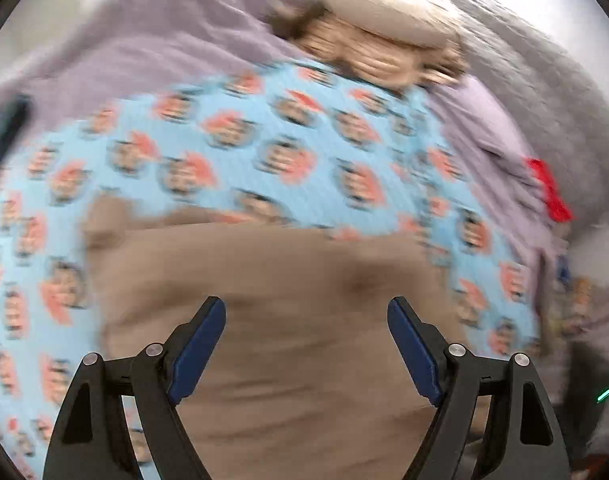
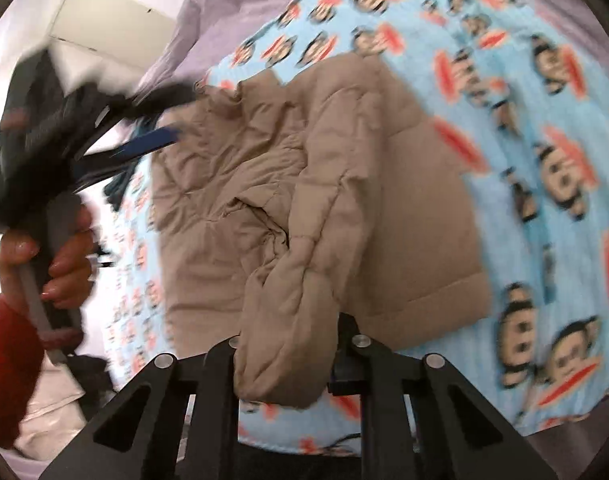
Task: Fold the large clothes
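A tan quilted jacket (image 2: 232, 176) lies on a light blue blanket with a monkey print (image 2: 524, 92). My right gripper (image 2: 286, 344) is shut on the jacket's sleeve (image 2: 296, 300), which is bunched between its jaws. My left gripper (image 1: 306, 316) is open and empty above the jacket (image 1: 288, 340), which looks blurred there. The left gripper also shows in the right wrist view (image 2: 172, 116), open at the jacket's far left edge, held by a hand in a red sleeve.
The blanket (image 1: 232, 148) covers a bed with a lavender sheet (image 1: 152, 40). A grey cover (image 1: 552, 92) and a tan bundle (image 1: 376, 40) lie at the far side. A red item (image 1: 548, 188) sits at right. A white wall panel (image 2: 104, 20) stands beyond the bed.
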Demonstrator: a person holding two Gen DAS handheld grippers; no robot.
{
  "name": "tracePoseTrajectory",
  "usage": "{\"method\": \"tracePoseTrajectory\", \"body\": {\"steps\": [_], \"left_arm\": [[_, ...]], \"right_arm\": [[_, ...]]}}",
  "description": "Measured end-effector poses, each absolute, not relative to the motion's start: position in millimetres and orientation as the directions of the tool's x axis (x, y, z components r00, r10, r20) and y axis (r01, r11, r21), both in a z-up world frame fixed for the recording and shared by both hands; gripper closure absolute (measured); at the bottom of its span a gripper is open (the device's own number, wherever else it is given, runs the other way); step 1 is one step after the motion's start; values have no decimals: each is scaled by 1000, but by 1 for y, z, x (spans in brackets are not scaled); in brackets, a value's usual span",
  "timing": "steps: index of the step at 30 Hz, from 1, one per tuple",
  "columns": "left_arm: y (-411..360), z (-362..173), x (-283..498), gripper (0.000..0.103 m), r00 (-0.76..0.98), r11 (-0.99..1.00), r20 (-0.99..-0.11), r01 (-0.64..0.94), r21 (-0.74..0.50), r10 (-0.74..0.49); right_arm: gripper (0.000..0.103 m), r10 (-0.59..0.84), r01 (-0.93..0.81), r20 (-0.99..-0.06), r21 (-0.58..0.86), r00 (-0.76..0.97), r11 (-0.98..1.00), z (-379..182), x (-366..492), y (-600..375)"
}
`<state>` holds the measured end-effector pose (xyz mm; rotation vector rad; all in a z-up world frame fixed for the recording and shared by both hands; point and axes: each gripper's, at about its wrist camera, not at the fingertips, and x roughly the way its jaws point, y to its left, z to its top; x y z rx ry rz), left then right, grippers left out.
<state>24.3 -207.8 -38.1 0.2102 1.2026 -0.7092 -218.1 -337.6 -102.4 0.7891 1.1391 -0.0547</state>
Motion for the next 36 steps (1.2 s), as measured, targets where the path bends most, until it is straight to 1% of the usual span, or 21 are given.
{"method": "tracePoseTrajectory", "body": {"steps": [3,5,7,12,16,18,20,24,26,28,31,32,36], "left_arm": [[-192,-66,42,20,199,823,-935,550,-141,-292],[-199,-81,45,20,205,821,-934,555,-135,-292],[-219,-93,42,20,229,809,-936,582,-87,-266],[-274,-113,35,19,260,773,-934,634,-25,-244],[-286,-119,31,19,273,769,-939,639,16,-207],[-284,-119,32,19,270,774,-941,633,13,-205],[-280,-119,34,19,267,780,-942,626,9,-204],[-276,-119,33,19,269,785,-942,620,10,-200],[-276,-119,32,19,274,787,-941,617,16,-196],[-276,-119,31,19,279,790,-941,613,22,-190],[-275,-117,31,19,282,795,-942,605,29,-180],[-275,-116,31,19,282,799,-943,601,31,-175],[-267,-108,31,19,275,815,-948,579,28,-162]], "right_arm": [[84,321,479,-843,516,432,710,-114,-232,-358],[84,335,514,-843,526,420,678,-128,-237,-367],[84,350,539,-840,536,414,650,-144,-249,-372],[82,321,585,-865,498,385,640,-174,-263,-378],[77,378,637,-836,548,398,541,-193,-273,-393],[74,392,659,-835,547,386,516,-187,-277,-401],[74,350,654,-859,512,374,557,-171,-276,-413],[74,183,617,-894,418,409,666,-117,-282,-423],[74,121,602,-887,398,446,692,-95,-281,-428],[74,126,569,-867,419,482,707,-81,-274,-432],[74,159,508,-873,406,460,760,-86,-248,-415],[74,171,494,-882,395,438,775,-98,-235,-409],[74,182,455,-940,301,287,838,-133,-221,-383]]}}
